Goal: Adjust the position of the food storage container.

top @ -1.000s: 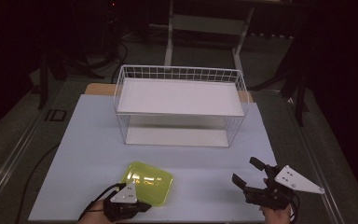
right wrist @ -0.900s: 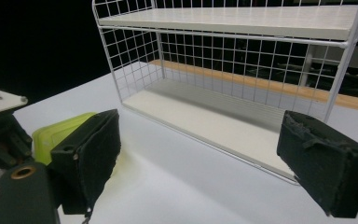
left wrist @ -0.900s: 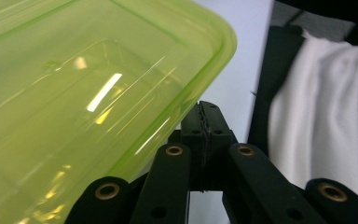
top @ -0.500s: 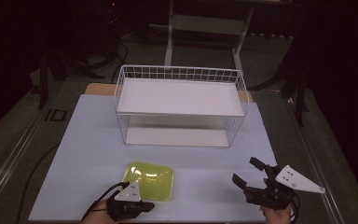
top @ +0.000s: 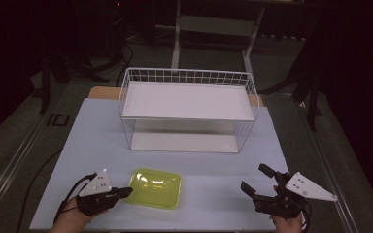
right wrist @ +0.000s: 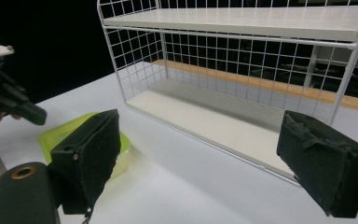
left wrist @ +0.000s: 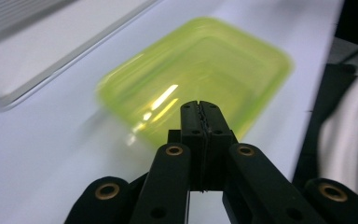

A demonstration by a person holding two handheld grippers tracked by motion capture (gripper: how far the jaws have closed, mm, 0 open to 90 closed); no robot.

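Observation:
A translucent yellow-green container lies flat on the white table, near its front edge. My left gripper sits just left of it, shut, tips at the container's left rim. In the left gripper view the closed jaws of the left gripper point over the container with nothing visible between them. My right gripper rests at the front right, open and empty. In the right gripper view the right gripper faces the wire rack, and the container lies to the left.
A white wire rack with an upper and a lower shelf stands at the back middle of the white table. The other hand's gripper appears at the left of the right gripper view. Dark floor and stands surround the table.
The container has gone from looking tilted to lying flat. My left gripper has drawn back to the left of it. The right gripper has hardly moved.

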